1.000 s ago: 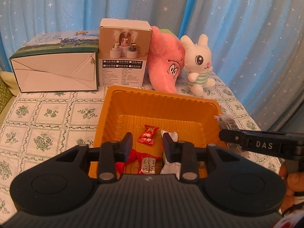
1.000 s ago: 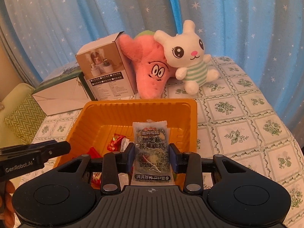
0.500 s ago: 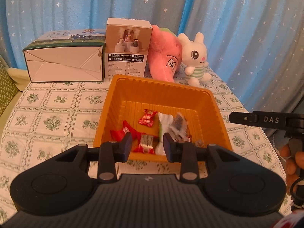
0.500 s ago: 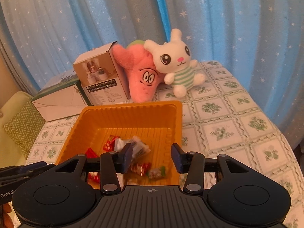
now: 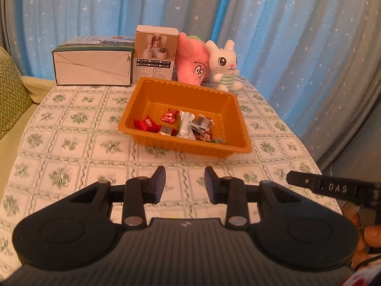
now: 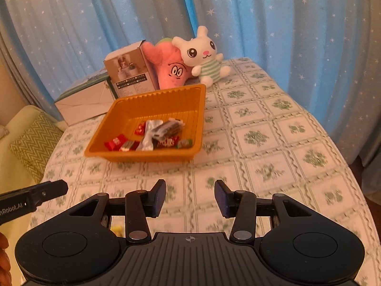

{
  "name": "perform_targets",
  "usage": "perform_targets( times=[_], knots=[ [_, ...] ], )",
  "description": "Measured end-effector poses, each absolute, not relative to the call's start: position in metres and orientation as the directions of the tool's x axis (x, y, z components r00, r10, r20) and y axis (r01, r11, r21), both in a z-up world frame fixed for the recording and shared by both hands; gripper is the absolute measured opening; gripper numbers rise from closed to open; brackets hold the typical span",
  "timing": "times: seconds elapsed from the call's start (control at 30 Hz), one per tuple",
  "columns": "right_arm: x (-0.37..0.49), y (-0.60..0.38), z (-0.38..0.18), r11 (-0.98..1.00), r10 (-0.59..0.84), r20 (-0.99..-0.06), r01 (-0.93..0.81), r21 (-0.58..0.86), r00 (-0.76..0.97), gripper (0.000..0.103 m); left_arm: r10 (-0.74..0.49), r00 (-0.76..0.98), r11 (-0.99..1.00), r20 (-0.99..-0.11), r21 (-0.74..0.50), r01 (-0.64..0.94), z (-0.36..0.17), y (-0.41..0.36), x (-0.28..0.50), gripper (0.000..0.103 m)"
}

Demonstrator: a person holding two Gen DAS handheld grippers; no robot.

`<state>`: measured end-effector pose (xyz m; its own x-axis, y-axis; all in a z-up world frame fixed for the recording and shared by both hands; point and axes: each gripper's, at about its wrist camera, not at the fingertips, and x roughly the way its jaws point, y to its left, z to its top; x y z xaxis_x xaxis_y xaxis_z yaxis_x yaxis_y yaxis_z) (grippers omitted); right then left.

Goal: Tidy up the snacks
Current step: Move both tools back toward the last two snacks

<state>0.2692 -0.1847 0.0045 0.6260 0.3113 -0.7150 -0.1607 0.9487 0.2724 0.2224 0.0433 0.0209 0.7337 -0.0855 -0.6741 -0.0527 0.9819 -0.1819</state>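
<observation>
An orange plastic tray point(image 5: 185, 90) stands on the table and holds several wrapped snacks: red candies point(image 5: 145, 124), a white packet point(image 5: 185, 128) and a dark nut packet point(image 5: 202, 123). It also shows in the right wrist view point(image 6: 152, 104), where the dark packet point(image 6: 167, 128) lies on the pile. My left gripper point(image 5: 185, 184) is open and empty, well in front of the tray. My right gripper point(image 6: 189, 197) is open and empty, also back from the tray, over the tablecloth.
At the back stand a long white box point(image 5: 92, 65), an upright carton point(image 5: 156, 51), a pink plush point(image 5: 193, 64) and a white rabbit plush point(image 5: 225, 64). A green cushion point(image 5: 10, 100) lies left of the table. Blue curtains hang behind.
My right gripper let go of the dark nut packet into the tray and opened. Both grippers have pulled back and up from the tray.
</observation>
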Motion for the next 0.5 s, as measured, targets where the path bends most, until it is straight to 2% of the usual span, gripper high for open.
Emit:
perform_targets(
  times=[0.5],
  knots=[
    [0.172, -0.191, 0.017, 0.957, 0.289, -0.721, -0.177, 0.228, 0.630, 0.046, -0.082, 0.730, 0.983, -0.679, -0.176, -0.053, 0.019, 0.022, 0.132, 0.032]
  ],
)
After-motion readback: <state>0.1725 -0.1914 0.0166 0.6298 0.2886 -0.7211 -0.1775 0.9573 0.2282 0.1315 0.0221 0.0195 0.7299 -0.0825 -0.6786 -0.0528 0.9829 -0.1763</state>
